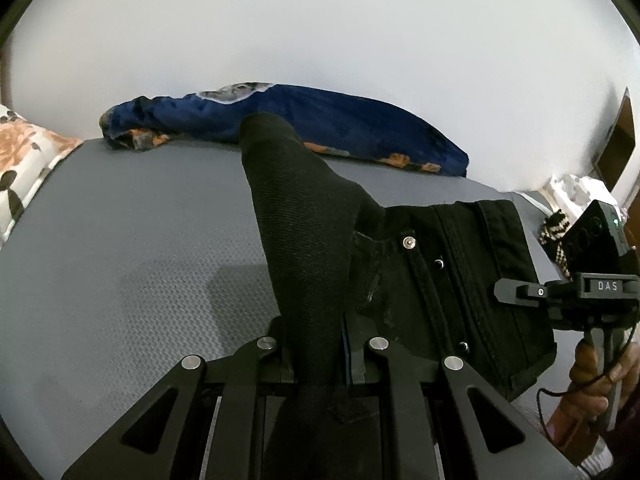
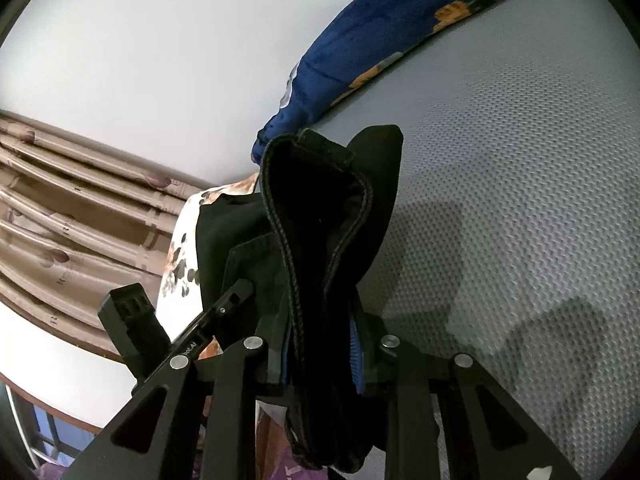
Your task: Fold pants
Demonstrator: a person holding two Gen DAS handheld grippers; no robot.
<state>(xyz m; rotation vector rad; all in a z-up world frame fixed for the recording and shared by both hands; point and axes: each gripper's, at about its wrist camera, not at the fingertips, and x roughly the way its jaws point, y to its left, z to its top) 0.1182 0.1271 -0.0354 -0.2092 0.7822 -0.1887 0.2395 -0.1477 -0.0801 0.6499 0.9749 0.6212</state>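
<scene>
The black pants (image 1: 440, 280) lie partly on the grey mattress (image 1: 120, 260), waistband with metal buttons to the right. My left gripper (image 1: 318, 360) is shut on a fold of the black fabric, which rises in a ridge ahead of it. My right gripper (image 2: 320, 344) is shut on a stitched hem of the pants (image 2: 320, 208) and holds it above the mattress (image 2: 520, 200). The right gripper also shows at the right edge of the left wrist view (image 1: 508, 290), and the left gripper's body shows in the right wrist view, lower left.
A blue floral blanket (image 1: 320, 124) lies along the far edge against the white wall. A floral pillow (image 1: 24, 160) sits at the left. A brown curtain (image 2: 60, 220) hangs beyond. A black-and-white patterned item (image 1: 554, 232) lies at the right.
</scene>
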